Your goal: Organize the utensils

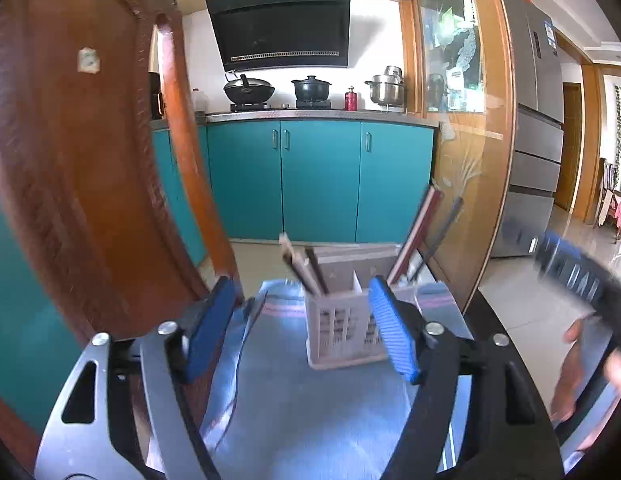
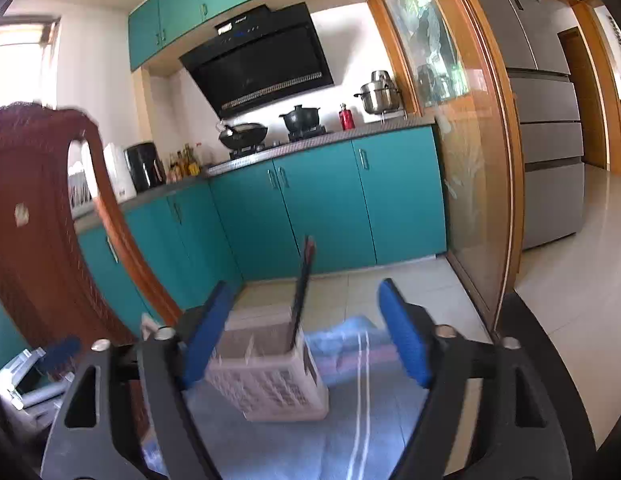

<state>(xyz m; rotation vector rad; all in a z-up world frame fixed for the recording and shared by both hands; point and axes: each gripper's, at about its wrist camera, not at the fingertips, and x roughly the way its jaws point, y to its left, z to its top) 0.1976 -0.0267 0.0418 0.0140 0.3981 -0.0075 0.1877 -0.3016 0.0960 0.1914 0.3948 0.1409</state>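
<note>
A: Left wrist view: the left claw point(image 1: 302, 330) stands spread and empty; ahead of it, the white caddy point(image 1: 342, 332) already holds chopsticks point(image 1: 306, 270).

B: Right wrist view: the right claw point(image 2: 306, 334) is spread too, caddy point(image 2: 270, 380) just ahead on the surface point(image 2: 350, 440); no loose utensils show.

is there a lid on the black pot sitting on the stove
Yes, in the left wrist view the black pot on the stove wears a domed lid with a knob on top.
</note>
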